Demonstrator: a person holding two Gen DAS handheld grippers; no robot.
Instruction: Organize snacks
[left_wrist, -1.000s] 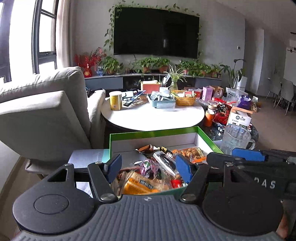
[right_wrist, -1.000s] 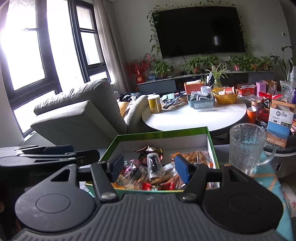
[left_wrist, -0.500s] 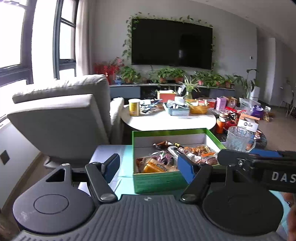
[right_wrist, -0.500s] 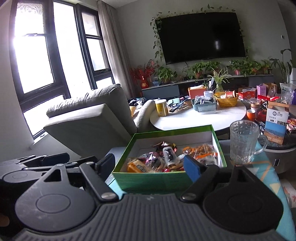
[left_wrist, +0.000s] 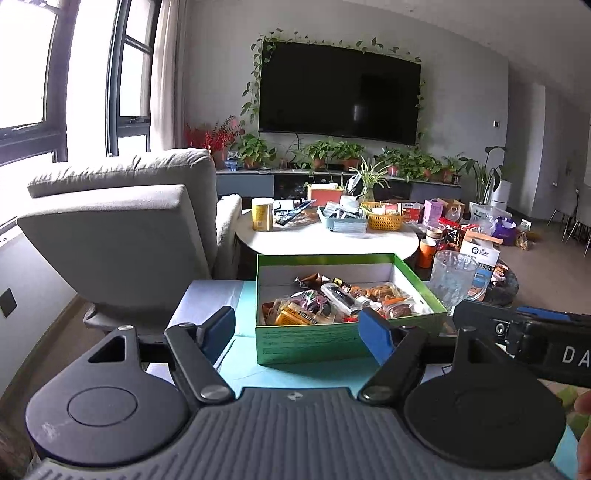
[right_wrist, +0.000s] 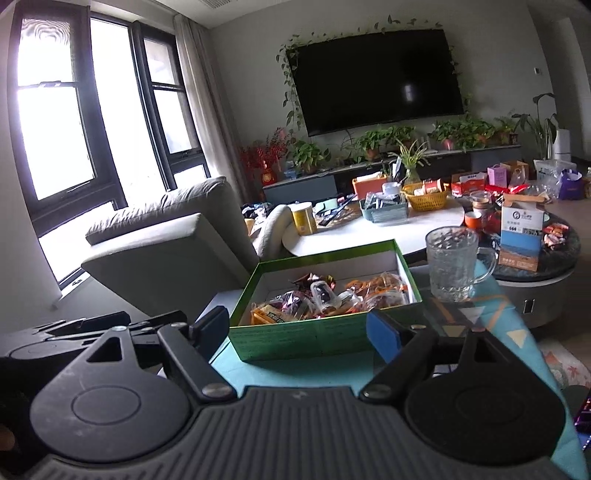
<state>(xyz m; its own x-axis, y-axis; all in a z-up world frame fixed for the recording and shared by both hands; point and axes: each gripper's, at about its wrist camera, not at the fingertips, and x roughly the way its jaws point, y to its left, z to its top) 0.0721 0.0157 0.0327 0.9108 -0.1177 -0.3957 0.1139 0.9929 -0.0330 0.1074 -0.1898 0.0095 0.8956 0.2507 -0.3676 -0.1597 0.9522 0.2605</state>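
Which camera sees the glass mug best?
The right wrist view: the glass mug stands whole there, handle showing, right of the green box. In the left wrist view the mug shows too, but its bottom hides behind the other tool.

You see a glossy green cardboard box (left_wrist: 314, 343) of shiny plastic-wrapped snacks (left_wrist: 332, 301), beside a faceted clear glass mug (right_wrist: 452, 266) on matt teal cloth (left_wrist: 295, 373).

White letters "DA" show on my right tool (left_wrist: 546, 332), cut off by the edge of the left wrist view. The blue-and-white carton (right_wrist: 521, 236) bears "664"; its other print is too small for me to read.
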